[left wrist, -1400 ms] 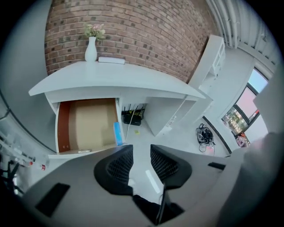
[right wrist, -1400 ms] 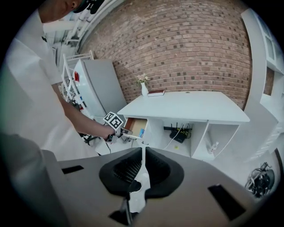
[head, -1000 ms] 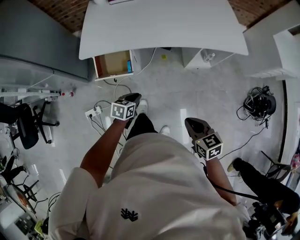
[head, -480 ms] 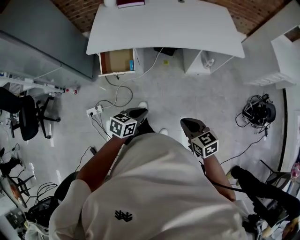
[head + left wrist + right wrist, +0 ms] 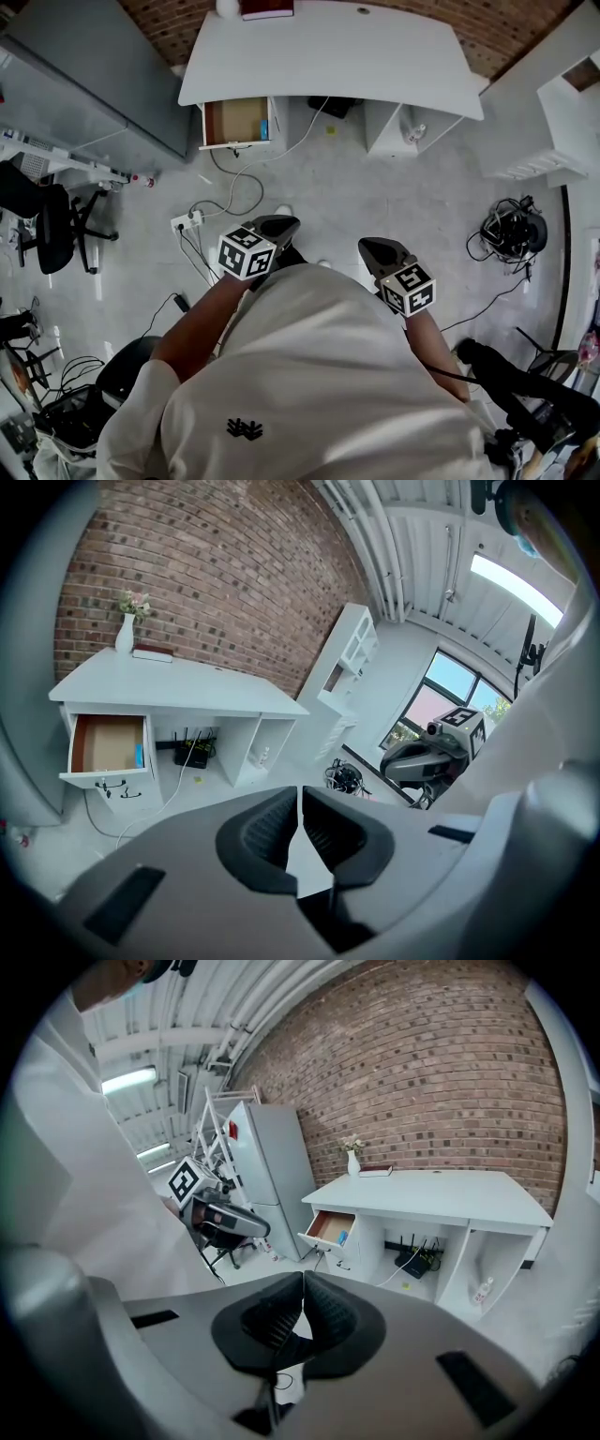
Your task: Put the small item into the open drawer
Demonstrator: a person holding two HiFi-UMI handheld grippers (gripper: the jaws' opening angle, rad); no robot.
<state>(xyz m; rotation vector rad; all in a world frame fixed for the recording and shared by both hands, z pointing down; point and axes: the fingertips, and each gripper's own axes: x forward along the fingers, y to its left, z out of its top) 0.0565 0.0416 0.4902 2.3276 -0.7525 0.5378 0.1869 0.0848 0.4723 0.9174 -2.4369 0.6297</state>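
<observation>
head view: I'm looking steeply down, desk (image 5: 328,56) well ahead | gripper views: both facing along my jaws toward it, from afar | sharing: desk, drawer (image 5: 105,747)

The person is wearing a white short-sleeved shirt (image 5: 319,375) with a small black emblem (image 5: 246,428). The left gripper (image 5: 278,223) and right gripper (image 5: 368,247) are each carrying a black-and-white marker cube (image 5: 246,253).

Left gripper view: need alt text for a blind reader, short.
The left tool has its jaws shut with nothing between them, pointing across a pale floor toward a white desk against a brick wall. The desk's open drawer holds a small blue item; the right tool shows at right.
</observation>
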